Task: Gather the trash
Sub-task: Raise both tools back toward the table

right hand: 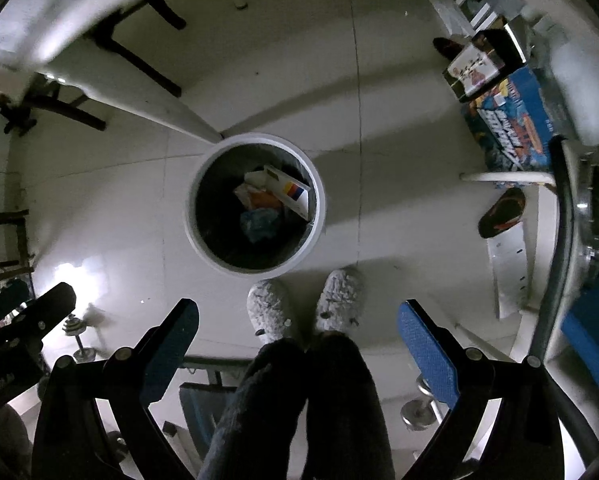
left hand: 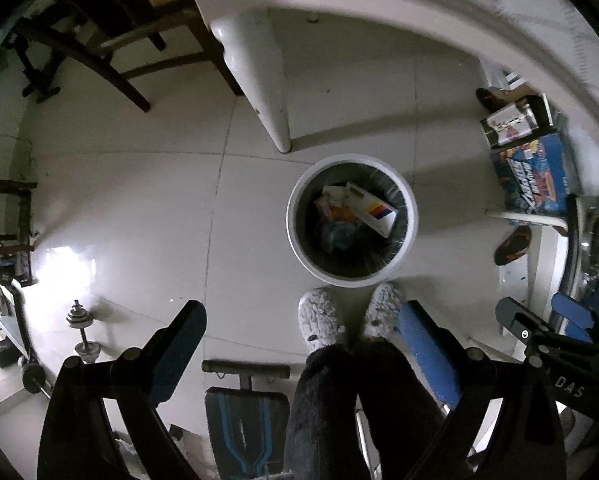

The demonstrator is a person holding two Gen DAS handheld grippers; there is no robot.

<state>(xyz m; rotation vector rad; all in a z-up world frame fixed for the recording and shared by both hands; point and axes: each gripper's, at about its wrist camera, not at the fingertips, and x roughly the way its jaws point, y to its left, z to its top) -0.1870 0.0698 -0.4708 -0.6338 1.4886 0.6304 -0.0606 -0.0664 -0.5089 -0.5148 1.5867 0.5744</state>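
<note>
A round white trash bin (left hand: pixel 410 216) with a dark liner stands on the tiled floor below both grippers; it also shows in the right wrist view (right hand: pixel 191 216). Inside lie a white carton with coloured stripes (left hand: pixel 373 208) (right hand: pixel 291 192), orange packaging (left hand: pixel 339 213) and a crumpled blue wrapper (right hand: pixel 259 222). My left gripper (left hand: pixel 303 328) is open and empty, held high above the floor, short of the bin. My right gripper (right hand: pixel 299 328) is open and empty too, beside the left one, which shows at its left edge (right hand: pixel 39 312).
The person's grey fuzzy slippers (left hand: pixel 319 320) (right hand: pixel 267 312) stand right at the bin. A white table leg (left hand: pixel 267 96) rises just behind it. Boxes (left hand: pixel 535 176) and a shoe (left hand: pixel 513 244) lie right. Dumbbells (left hand: pixel 81 332), a bench (left hand: pixel 243 408) and dark chairs (left hand: pixel 99 40) stand left.
</note>
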